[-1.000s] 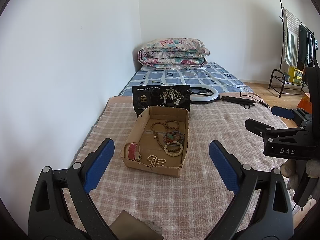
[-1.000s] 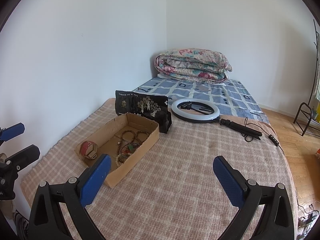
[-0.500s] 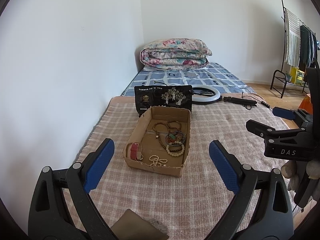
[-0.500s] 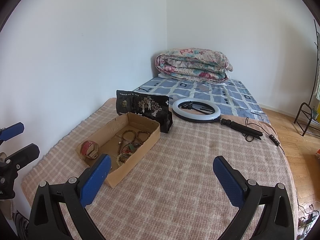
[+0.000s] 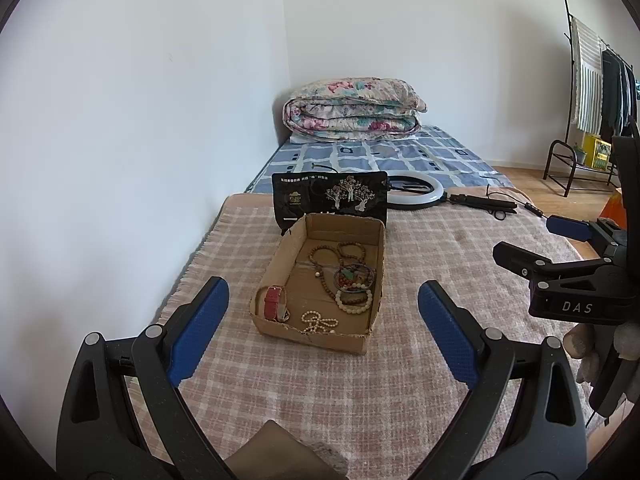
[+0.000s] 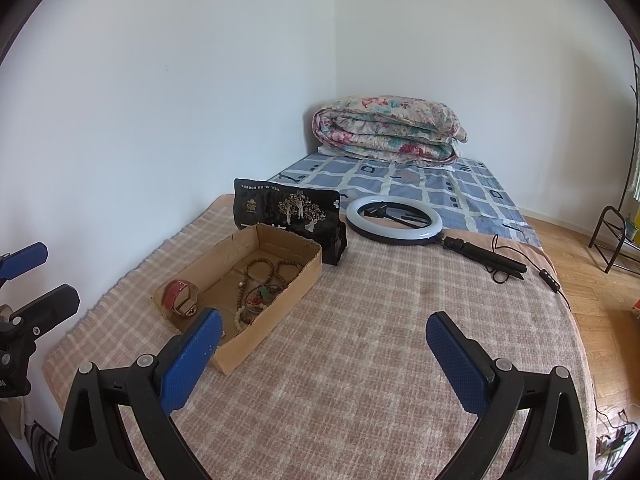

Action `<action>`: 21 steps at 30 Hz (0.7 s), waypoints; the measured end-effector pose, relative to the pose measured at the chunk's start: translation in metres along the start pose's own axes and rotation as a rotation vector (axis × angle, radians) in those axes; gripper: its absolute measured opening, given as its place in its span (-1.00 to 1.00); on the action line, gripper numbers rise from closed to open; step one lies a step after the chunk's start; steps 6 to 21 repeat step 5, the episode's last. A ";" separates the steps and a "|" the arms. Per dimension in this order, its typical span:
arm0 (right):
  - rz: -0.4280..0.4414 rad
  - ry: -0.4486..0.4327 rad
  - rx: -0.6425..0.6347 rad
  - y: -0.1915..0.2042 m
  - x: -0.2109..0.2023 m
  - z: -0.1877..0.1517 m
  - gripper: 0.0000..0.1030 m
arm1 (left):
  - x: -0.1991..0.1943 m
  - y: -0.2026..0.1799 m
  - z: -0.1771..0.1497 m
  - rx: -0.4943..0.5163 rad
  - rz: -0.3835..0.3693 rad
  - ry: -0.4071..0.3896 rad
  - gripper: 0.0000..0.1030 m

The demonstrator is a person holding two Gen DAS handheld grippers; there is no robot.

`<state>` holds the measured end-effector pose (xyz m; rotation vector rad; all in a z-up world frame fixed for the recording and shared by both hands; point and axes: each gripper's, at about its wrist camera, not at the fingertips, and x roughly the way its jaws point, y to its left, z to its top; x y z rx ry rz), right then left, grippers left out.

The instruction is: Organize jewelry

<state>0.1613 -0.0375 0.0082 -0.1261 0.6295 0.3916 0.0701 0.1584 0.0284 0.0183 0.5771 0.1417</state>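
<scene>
Both grippers, left (image 5: 322, 326) and right (image 6: 320, 360), are drifting slightly back, jaws wide and empty, leaving the far open brown cardboard box (image 5: 374, 276) of beaded jewelry untouched.

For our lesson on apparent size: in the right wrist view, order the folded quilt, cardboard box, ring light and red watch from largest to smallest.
1. Cardboard box and folded quilt: alike, unranked; box is nearer.
2. Ring light.
3. Red watch.

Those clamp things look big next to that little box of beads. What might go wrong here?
The bead strands lie overlapping in the cardboard box, so lifting one may drag out others. The box's torn front wall looks flimsy and might slide under a push. Both the left gripper and right gripper are open, holding nothing.
</scene>
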 end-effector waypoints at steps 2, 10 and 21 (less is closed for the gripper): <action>0.000 0.001 -0.001 0.000 0.000 0.000 0.99 | 0.000 0.002 0.000 0.003 0.001 -0.003 0.89; 0.001 0.002 -0.002 0.001 0.000 -0.001 0.99 | 0.000 0.003 0.001 0.007 0.007 -0.007 0.89; 0.001 0.002 -0.002 0.001 0.000 -0.001 0.99 | 0.000 0.003 0.001 0.007 0.007 -0.007 0.89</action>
